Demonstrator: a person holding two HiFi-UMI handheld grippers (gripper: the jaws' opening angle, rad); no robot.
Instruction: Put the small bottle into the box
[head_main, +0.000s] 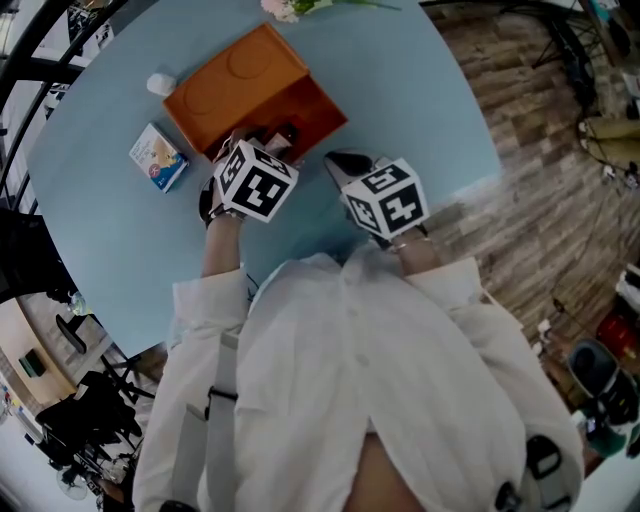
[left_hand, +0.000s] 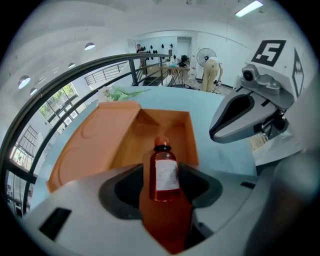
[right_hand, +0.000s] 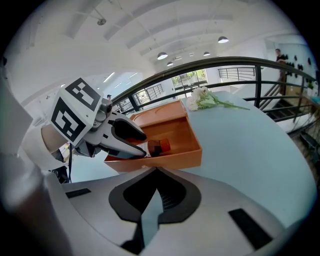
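On our blue table (head_main: 420, 110) the orange box (head_main: 318, 112) lies open. Our left gripper (left_hand: 161, 186) grasps the small bottle (left_hand: 164, 172) over its near end. Our right gripper (right_hand: 156, 172) sits clenched, empty.

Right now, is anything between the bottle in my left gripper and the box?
Nothing visible. The left gripper holds the small bottle at the open box, lid folded back; right gripper off to one side.

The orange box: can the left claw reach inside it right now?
Probably yes: the box stands open, the left claw holding the small bottle hovers at its near wall, and nothing blocks it.
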